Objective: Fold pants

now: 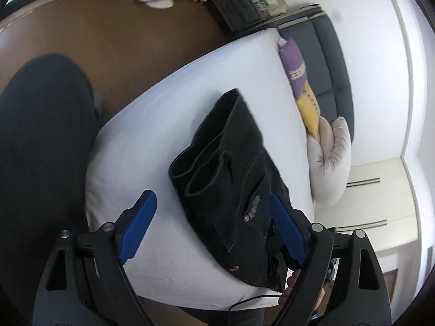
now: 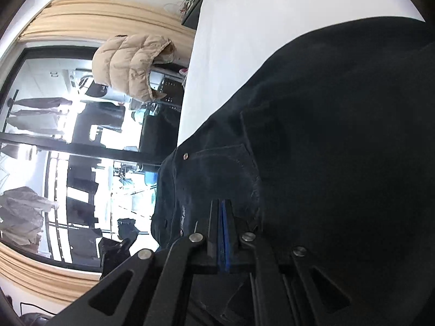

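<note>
item: black pants point(image 1: 233, 179), folded into a thick bundle, lying on a white mattress point(image 1: 163, 125); both leg hems face up-left in the left wrist view, rivets visible near the waist end.
left gripper point(image 1: 212, 203): blue pads spread wide above the bundle, nothing between them gripped.
right gripper point(image 2: 223, 203): pads pressed together at the waist end of the pants; whether fabric is pinched cannot be told.
surroundings: purple and yellow cushion point(image 1: 296, 76), grey cushion point(image 1: 331, 157), beige puffer jacket point(image 2: 130, 68).

Brown floor point(image 1: 130, 35), white walls point(image 1: 375, 54), dark grey headboard point(image 1: 334, 62), beige curtains point(image 2: 108, 16) beside bright windows point(image 2: 40, 95).
</note>
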Action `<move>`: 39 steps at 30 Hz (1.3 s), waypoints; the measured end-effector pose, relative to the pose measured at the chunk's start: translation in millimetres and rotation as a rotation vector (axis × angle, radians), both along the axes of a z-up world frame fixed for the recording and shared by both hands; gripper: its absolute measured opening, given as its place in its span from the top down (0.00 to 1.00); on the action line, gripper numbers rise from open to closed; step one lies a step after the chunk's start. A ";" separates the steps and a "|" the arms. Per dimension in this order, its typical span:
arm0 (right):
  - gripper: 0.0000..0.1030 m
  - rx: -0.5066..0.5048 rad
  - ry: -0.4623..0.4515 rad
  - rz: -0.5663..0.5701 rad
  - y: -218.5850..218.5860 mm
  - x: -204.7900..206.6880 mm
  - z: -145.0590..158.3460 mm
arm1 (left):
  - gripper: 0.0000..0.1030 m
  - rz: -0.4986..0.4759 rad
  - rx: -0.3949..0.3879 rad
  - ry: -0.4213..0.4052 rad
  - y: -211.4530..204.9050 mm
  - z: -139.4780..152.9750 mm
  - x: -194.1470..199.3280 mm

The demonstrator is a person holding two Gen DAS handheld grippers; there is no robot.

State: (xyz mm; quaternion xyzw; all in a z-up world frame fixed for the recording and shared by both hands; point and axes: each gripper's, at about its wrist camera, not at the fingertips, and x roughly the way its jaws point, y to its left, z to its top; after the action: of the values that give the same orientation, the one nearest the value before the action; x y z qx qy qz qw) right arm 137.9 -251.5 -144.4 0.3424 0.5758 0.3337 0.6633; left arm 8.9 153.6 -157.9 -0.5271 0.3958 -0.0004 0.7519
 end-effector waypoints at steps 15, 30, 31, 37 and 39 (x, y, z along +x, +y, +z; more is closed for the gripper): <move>0.95 -0.042 0.016 0.027 8.3 10.5 12.5 | 0.18 0.001 -0.193 -0.025 -25.0 -42.9 32.8; 1.00 -0.255 0.093 0.035 18.6 2.4 -22.2 | 0.85 -0.112 -0.109 -0.062 -50.3 -24.9 74.1; 1.00 -0.256 0.092 0.031 18.6 2.0 -23.3 | 0.85 -0.136 -0.061 -0.082 -55.9 -14.6 78.6; 1.00 -0.293 0.031 0.033 21.4 -8.0 -19.2 | 0.86 -0.245 0.145 -0.173 -93.8 33.5 104.7; 1.00 -0.263 0.022 0.037 16.9 -11.4 -18.1 | 0.86 -0.298 0.233 -0.216 -114.1 53.9 113.2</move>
State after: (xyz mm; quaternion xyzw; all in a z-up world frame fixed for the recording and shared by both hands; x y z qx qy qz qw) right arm 126.5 -234.5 -162.5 0.2455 0.6278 0.2637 0.6899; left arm 122.1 39.5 -104.0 -0.3694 0.3839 -0.1224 0.8374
